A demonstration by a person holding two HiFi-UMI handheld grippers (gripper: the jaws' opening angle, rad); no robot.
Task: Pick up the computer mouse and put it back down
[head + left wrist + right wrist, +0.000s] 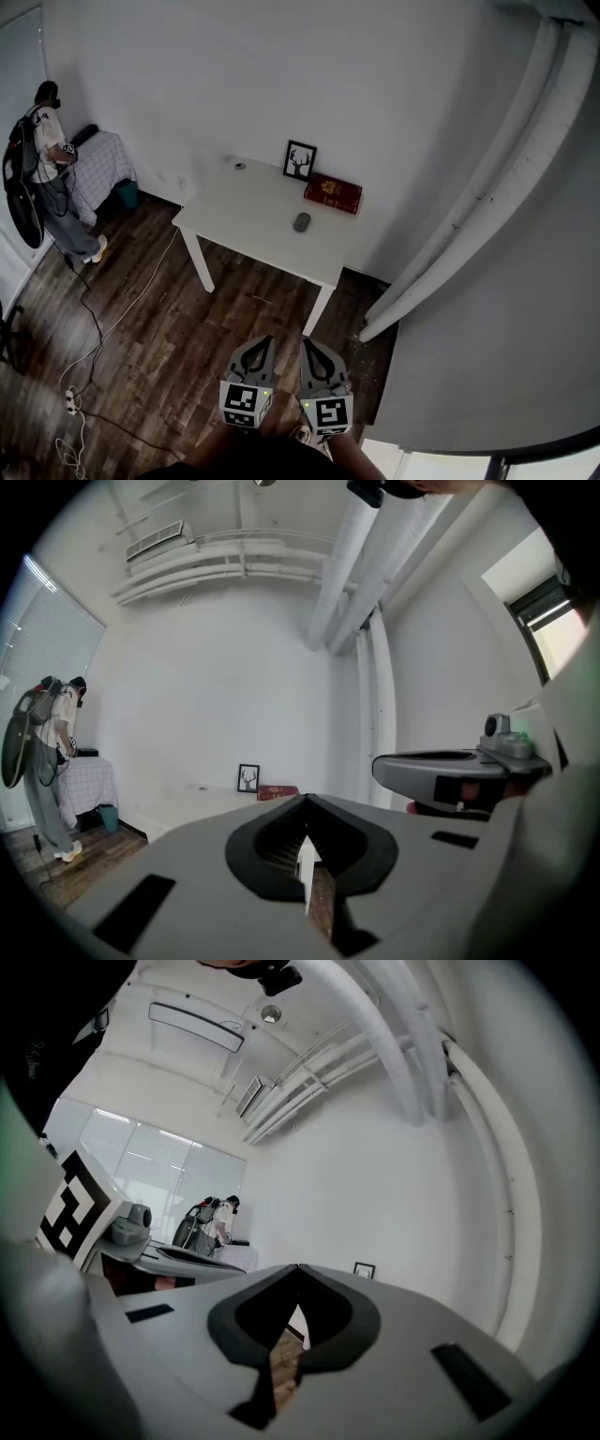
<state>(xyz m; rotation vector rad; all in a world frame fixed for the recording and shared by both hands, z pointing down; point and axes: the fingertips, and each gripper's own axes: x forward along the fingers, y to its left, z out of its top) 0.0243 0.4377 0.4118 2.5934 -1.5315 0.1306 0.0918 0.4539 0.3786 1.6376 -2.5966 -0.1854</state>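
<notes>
A dark grey computer mouse (301, 222) lies near the middle of a white table (248, 220) by the far wall. Both grippers hang low in the head view, well short of the table and over the wooden floor. The left gripper (265, 339) is shut with nothing in it, and the right gripper (306, 342) beside it is shut and empty too. In the left gripper view the left gripper (306, 799) points level toward the distant table (202, 803). The right gripper (296, 1267) shows its jaws meeting at the tips.
A framed deer picture (299, 160) and a red book (333, 194) sit at the table's back edge. A person (47, 141) stands at far left by a checked cloth-covered stand. Cables (89, 356) run over the wood floor. White pipes (487, 178) slant down the right wall.
</notes>
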